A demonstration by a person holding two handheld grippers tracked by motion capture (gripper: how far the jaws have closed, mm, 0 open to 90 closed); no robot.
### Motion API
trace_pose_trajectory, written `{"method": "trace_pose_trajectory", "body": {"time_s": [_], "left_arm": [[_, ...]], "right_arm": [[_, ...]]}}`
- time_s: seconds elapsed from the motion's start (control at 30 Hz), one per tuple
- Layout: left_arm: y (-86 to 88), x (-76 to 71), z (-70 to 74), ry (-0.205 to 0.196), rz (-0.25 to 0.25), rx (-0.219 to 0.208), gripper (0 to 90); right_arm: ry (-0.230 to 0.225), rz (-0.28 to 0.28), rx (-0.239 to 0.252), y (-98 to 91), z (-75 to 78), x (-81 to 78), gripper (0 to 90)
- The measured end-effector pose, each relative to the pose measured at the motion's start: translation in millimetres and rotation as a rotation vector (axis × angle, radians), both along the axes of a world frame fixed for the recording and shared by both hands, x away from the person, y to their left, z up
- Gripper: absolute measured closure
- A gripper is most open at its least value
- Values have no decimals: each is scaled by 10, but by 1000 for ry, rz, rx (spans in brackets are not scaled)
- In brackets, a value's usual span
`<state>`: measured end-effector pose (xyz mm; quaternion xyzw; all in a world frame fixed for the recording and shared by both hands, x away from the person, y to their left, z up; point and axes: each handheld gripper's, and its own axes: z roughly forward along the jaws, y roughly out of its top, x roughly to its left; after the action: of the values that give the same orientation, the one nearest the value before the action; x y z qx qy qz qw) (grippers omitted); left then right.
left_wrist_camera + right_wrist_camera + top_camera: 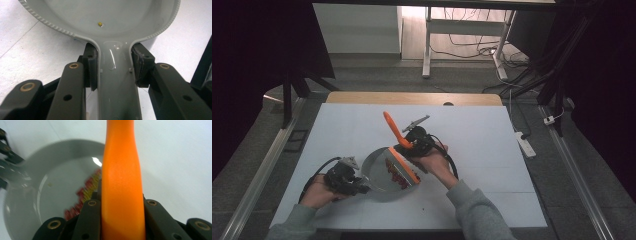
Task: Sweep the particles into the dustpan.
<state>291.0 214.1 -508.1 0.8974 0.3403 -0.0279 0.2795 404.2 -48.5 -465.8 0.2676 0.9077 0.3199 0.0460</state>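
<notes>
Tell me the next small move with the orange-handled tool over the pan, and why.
Probably bring the right gripper down and sweep the brush across the pan floor. The left gripper is clamped on the pan handle, so the pan is braced. The brush, held by its orange handle, sits tilted at the pan's rim, and a small yellow speck lies inside.

A white-topped table (492, 150) carries a grey pan (377, 172) near its front edge.

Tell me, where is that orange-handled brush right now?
In the high view the orange-handled brush sits mid-table, its bristle head over the grey pan, its handle clamped in the right gripper, right of the left gripper.
</notes>
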Motion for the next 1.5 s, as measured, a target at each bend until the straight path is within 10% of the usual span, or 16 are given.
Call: {"method": "trace_pose_trajectory", "body": {"time_s": [0.43,0.8,1.1,1.27,1.5], "left_arm": [[51,-72,25,6,-23,6,617],[-31,-88,25,12,-52,22,617],[-25,-90,12,10,-53,22,617],[-18,-92,-1,16,-58,25,617],[-5,-127,11,16,-73,29,618]], "right_arm": [[30,-87,-53,-416,-178,11,773],[71,-39,-116,21,-288,-92,773],[85,69,40,399,-119,-318,774],[43,28,76,208,23,-277,774],[3,-104,-11,-218,-90,-66,773]]}}
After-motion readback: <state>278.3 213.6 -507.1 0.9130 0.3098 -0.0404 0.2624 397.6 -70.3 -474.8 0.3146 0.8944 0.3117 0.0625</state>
